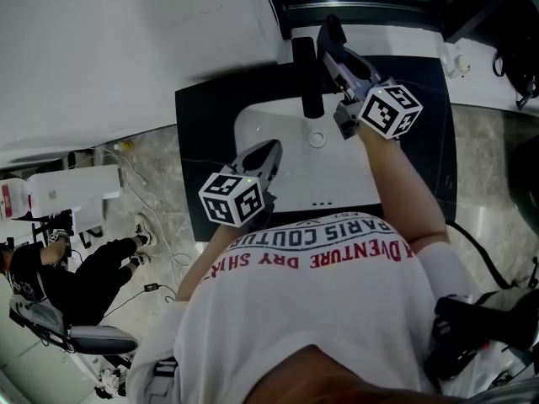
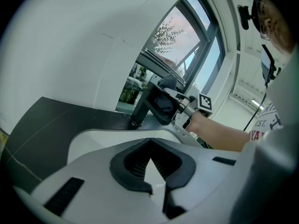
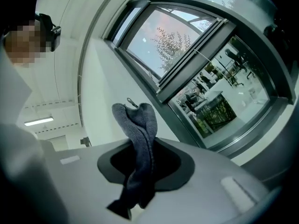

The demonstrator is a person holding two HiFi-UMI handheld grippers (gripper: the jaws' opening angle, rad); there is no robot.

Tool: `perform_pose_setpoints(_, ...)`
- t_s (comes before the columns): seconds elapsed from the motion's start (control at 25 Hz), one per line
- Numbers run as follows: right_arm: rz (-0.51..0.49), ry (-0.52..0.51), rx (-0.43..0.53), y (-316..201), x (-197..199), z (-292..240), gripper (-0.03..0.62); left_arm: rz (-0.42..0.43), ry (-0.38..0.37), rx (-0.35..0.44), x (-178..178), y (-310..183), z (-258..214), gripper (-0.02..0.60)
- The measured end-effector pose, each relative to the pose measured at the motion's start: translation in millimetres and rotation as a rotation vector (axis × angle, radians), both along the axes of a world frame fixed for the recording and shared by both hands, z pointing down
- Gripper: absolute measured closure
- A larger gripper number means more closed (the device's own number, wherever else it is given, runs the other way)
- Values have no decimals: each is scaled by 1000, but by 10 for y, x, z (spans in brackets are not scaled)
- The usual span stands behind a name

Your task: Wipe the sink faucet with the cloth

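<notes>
The right claw [image 3: 142, 146] is clamped on a grey terry cloth [image 3: 139, 125], which stands up out of its jaws in a folded wad and trails back between them. In the head view that claw [image 1: 330, 39] sits at the back of the sink, with the cloth just beside the right side of the black faucet [image 1: 307, 78]; whether the cloth touches the faucet cannot be told. The left claw [image 2: 149, 141] has its tips drawn together with nothing between them. It hangs over the white sink basin [image 1: 269, 120], pointing toward the faucet and well apart from it. The round drain [image 1: 317, 139] lies between the two claws. A black table [image 1: 202, 116] surrounds the basin, below a window [image 3: 187, 55].
</notes>
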State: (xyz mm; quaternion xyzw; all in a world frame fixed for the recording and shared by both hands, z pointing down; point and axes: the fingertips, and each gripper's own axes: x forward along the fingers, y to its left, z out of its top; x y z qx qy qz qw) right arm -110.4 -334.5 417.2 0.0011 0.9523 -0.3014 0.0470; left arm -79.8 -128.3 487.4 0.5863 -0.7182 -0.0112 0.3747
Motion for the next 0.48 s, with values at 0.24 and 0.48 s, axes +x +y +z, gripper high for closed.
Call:
perform_pose_setpoints(0.24, 1, 47, -44, -26, -108, 181, 516, 6, -3, -20, -33, 0, 58, 580)
perform_pose_setpoints(0.48, -4, 173, -155, -57, -165, 659, 516, 17, -9, -33, -40, -30, 117, 580)
